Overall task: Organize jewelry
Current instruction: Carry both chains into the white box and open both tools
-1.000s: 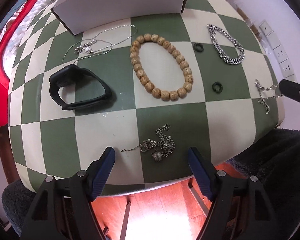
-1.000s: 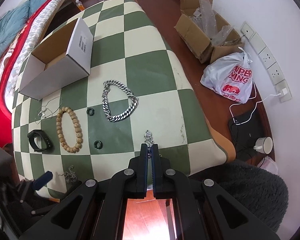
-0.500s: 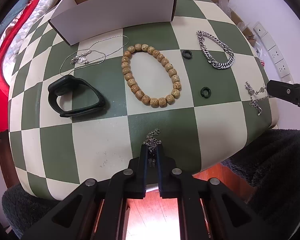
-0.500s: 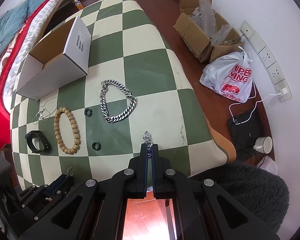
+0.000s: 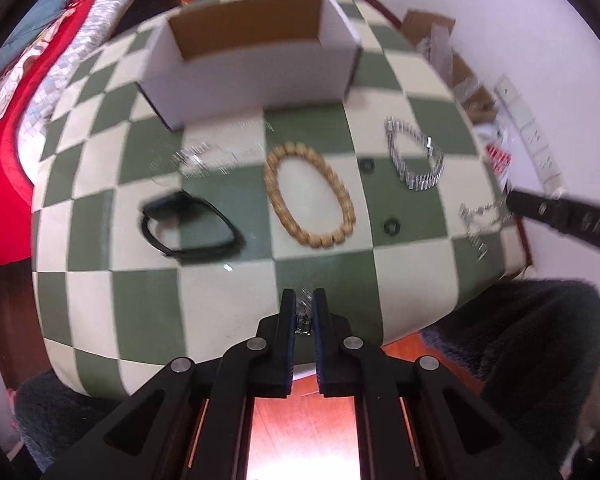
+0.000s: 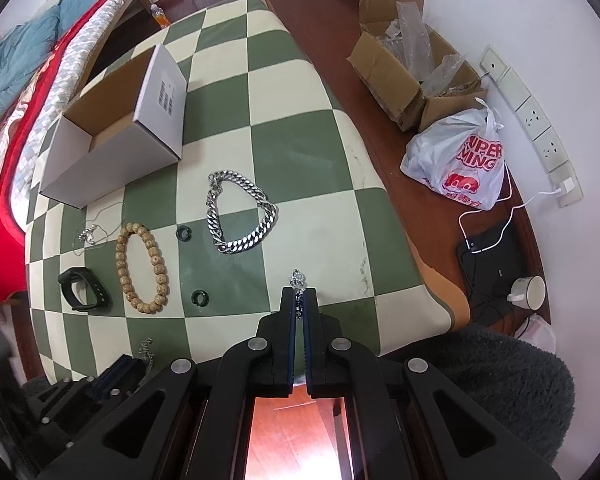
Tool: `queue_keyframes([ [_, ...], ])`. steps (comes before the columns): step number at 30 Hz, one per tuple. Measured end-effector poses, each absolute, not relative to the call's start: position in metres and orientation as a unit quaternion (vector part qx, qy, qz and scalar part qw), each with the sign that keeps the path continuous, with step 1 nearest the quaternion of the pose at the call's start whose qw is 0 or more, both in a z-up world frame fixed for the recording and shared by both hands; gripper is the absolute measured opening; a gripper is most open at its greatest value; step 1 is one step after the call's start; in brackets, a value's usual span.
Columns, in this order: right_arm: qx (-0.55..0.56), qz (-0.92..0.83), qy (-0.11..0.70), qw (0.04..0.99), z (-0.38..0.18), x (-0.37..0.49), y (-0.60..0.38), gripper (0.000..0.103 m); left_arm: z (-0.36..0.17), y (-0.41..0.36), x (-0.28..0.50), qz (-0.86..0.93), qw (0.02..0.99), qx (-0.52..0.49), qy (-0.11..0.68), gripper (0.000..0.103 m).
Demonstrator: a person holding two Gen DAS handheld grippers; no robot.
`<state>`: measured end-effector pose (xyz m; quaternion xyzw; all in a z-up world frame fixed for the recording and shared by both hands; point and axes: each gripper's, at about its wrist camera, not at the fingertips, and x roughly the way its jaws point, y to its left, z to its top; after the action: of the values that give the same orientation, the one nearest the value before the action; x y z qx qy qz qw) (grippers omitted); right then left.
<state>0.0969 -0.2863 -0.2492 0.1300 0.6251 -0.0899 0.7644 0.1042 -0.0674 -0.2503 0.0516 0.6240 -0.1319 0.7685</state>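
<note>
Jewelry lies spread on the checked counter point(image 6: 284, 128). Left gripper point(image 5: 304, 306): fingers pinching a small silver chain point(image 5: 303, 312), clear of the counter in the blurred left view. Right gripper point(image 6: 299, 304): fingers pressed together on a second thin chain point(image 6: 298, 280), its top loop poking out past the tips, low over the counter's near edge.

Could go wrong: thin chain slipping out, since only a small bit sits between the fingers. Could also swing and catch on something while hanging loose. Falling near the edge would likely mean dropping to the wooden floor point(image 6: 380, 80).

Probably headed for the open white box point(image 6: 112, 136) at the far side of the counter, well apart from both grippers.

In between, lots to cross over: wooden bead bracelet point(image 6: 140, 266), thick silver link bracelet point(image 6: 240, 212), two small dark rings point(image 6: 184, 233) point(image 6: 199, 298), black watch band point(image 6: 84, 289), and a fine necklace point(image 6: 96, 228) just in front of the box. Dangling chain ends could snag on these and drag them.

Off the counter: cardboard box with plastic wrap point(image 6: 412, 76), white shopping bag point(image 6: 460, 164), a mug point(image 6: 530, 292), a red blanket point(image 6: 4, 184).
</note>
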Motion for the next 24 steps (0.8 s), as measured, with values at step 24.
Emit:
queue_keyframes([
  [24,0.153,0.020,0.552,0.819,-0.116,0.144,-0.254,0.003,-0.077,-0.024,0.201,-0.154,0.853,0.007,0.499,0.005],
])
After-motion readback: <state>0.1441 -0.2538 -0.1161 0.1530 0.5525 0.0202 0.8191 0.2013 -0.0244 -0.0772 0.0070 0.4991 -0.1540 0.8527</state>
